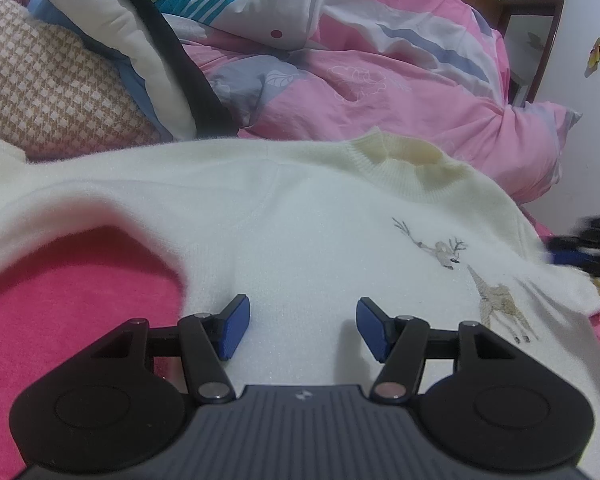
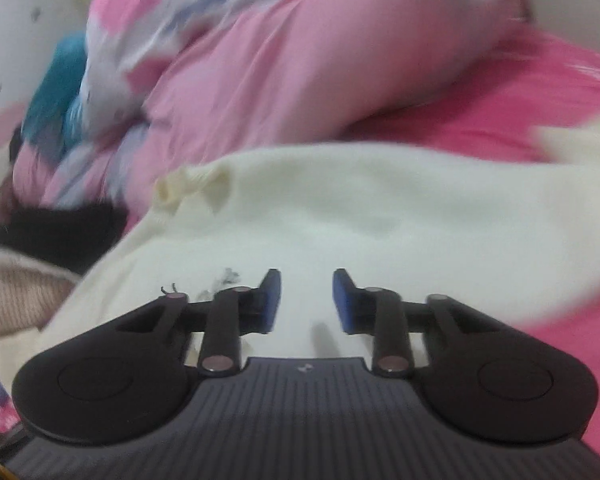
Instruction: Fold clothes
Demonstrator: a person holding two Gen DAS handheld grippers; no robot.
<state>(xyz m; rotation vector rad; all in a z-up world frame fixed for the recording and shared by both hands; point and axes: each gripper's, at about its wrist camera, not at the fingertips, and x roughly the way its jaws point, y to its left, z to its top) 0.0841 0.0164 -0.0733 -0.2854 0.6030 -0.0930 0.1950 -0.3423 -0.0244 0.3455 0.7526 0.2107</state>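
Note:
A cream knitted sweater [image 1: 300, 216] with embroidered deer lies front up on the bright pink bed sheet [image 1: 60, 312], its ribbed collar [image 1: 412, 156] toward the far side. My left gripper [image 1: 302, 326] hovers open just above the sweater's lower body, near the left sleeve's armpit. Its blue pads [image 1: 232, 330] hold nothing. The right wrist view is blurred. In it the same sweater [image 2: 380, 208] fills the middle, collar [image 2: 192, 184] at the left. My right gripper [image 2: 306, 300] is open over the sweater, nothing between its fingers. It also shows as a dark blur [image 1: 588, 244] at the sweater's right edge.
A crumpled pink quilt [image 1: 380, 80] is heaped behind the sweater. A brown-and-white houndstooth garment [image 1: 48, 88] and a white and black piece [image 1: 148, 48] lie at the back left. A wall and wooden furniture [image 1: 532, 20] stand at the far right.

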